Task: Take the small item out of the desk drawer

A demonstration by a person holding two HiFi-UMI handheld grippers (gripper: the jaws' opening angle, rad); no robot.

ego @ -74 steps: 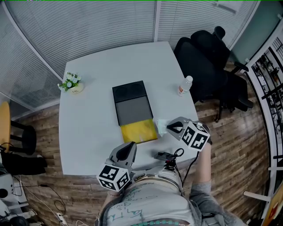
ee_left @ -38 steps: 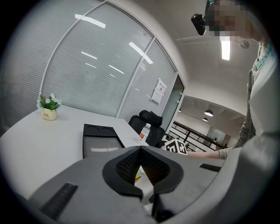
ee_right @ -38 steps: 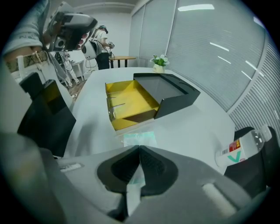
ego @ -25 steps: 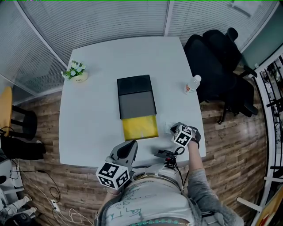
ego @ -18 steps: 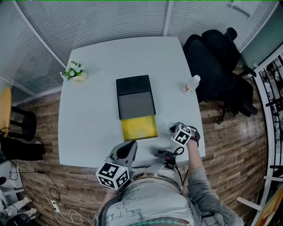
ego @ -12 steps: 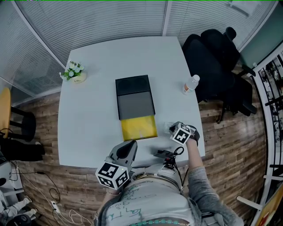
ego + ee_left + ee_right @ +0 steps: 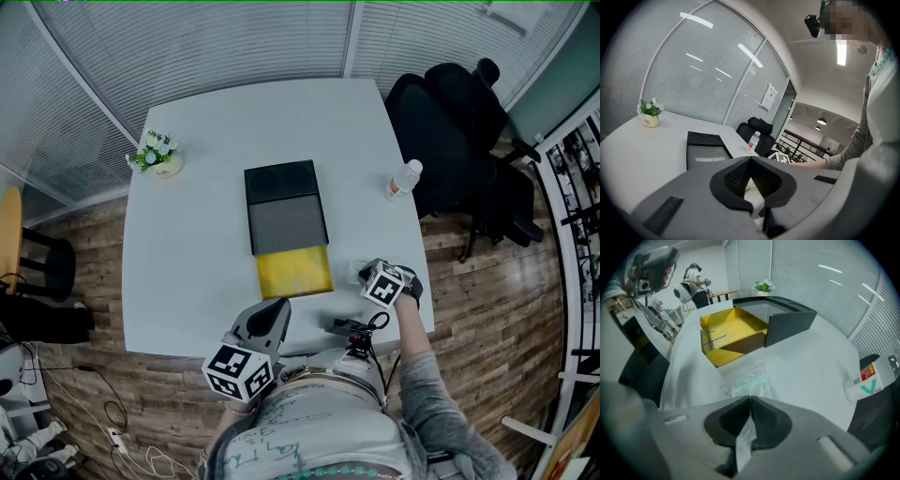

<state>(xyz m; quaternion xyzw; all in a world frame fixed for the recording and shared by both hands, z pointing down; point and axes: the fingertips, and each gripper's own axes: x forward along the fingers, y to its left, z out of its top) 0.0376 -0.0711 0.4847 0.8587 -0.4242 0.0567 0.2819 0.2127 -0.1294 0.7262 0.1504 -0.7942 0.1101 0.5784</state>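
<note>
Dim, bluish head view — gripper views are brighter, lit by ceiling lights (image 7: 842, 50), fisheye-bent, black at corners.

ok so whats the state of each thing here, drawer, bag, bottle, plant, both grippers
yellow drawer of the black desk box: pulled open, nothing visible inside
small clear plastic bag: out of the drawer, lying on the white table, near edge pinched
right gripper: shut on the bag's edge
left gripper: shut, empty
clear plastic water bottle: upright, cap on
small potted plant: upright
</note>
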